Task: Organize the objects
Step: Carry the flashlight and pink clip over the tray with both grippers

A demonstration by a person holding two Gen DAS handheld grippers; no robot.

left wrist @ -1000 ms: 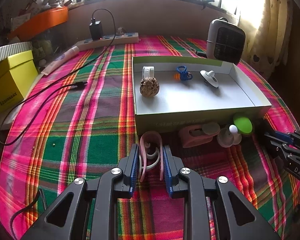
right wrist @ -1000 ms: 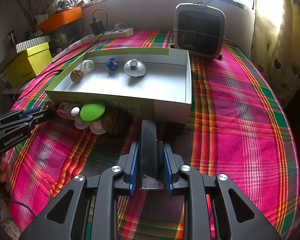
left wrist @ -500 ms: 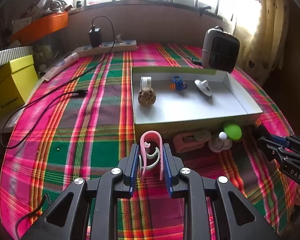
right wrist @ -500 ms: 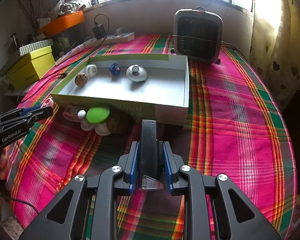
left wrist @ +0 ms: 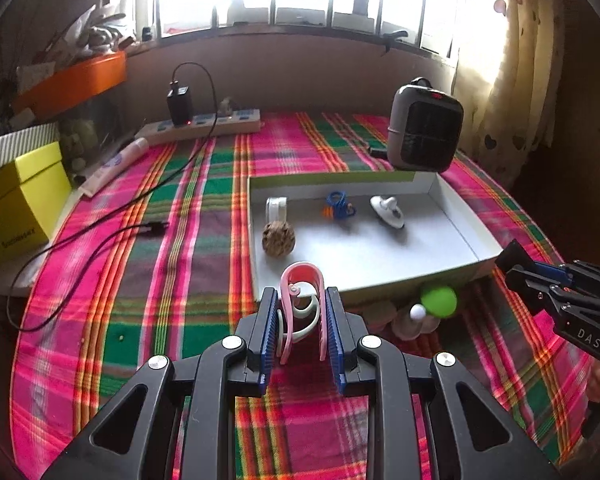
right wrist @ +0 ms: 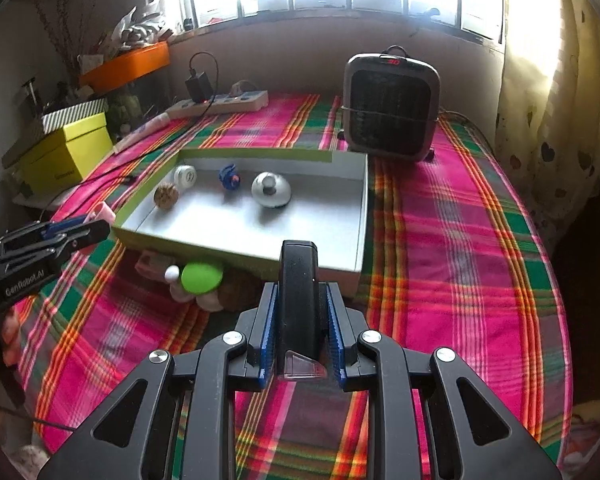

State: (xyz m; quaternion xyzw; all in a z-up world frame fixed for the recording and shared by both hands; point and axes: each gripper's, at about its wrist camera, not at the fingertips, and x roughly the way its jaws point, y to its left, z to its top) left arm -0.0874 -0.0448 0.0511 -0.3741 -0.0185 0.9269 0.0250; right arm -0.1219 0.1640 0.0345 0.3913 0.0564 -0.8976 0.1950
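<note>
The left gripper (left wrist: 302,322) pinches a pink clip (left wrist: 302,304), holding it off the plaid cloth (left wrist: 148,280) just before the near wall of the white tray (left wrist: 380,284). The right gripper (right wrist: 300,316) is clamped on a black block (right wrist: 299,300) near the tray's right corner. Inside the tray lie a brown ball (left wrist: 278,239), a white roll (left wrist: 276,208), a blue toy (left wrist: 339,204) and a white knob (left wrist: 388,212); a green disc (left wrist: 440,301) sits outside, against the near wall.

Woven plaid cloth (left wrist: 188,248) covers the bed; ahead of the tongs, a matt cardboard tray (left wrist: 452,216) holds a rough, pitted ball (left wrist: 278,239); glossy pink plastic clip (left wrist: 302,312).
</note>
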